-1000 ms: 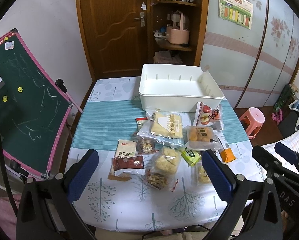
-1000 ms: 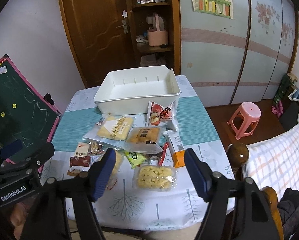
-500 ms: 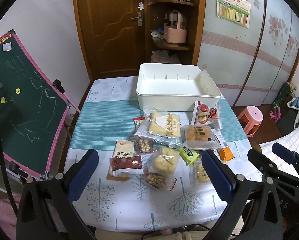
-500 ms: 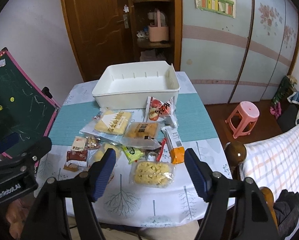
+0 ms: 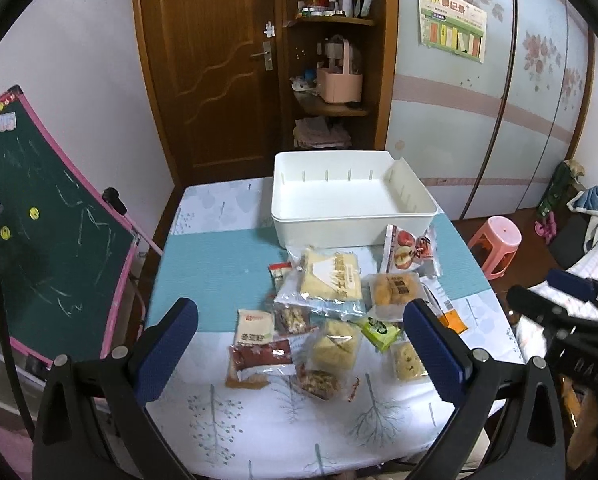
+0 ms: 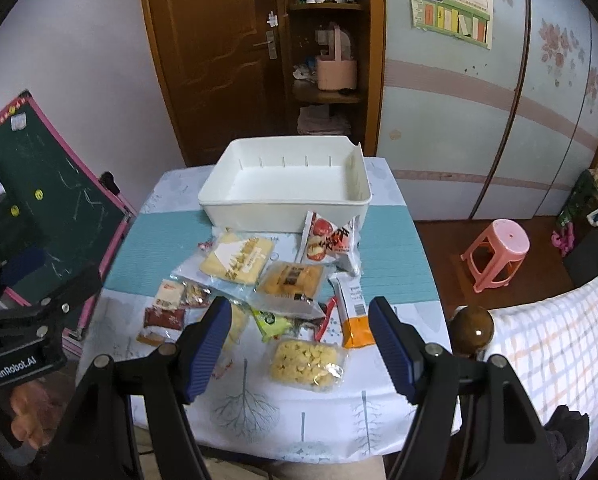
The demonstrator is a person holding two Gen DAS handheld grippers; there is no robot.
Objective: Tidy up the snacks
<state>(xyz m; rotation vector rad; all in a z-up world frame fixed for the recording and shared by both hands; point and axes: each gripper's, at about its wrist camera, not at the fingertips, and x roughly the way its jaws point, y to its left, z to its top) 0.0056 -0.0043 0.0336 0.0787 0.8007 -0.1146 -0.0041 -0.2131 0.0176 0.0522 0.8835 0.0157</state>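
On the tabletop (image 5: 203,264), overlapping snack packets (image 5: 331,280) crowd before the empty white bin (image 5: 351,228). Both claws, left (image 5: 299,344) and right (image 6: 299,344), hover released; pinching one slick packet might drag its neighbours.

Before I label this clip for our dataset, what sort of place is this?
Probably a room in a home, likely a bedroom doubling as a dining spot: floral sliding wardrobe doors, a checked bedspread, and a child's chalkboard easel beside the snack-covered table.
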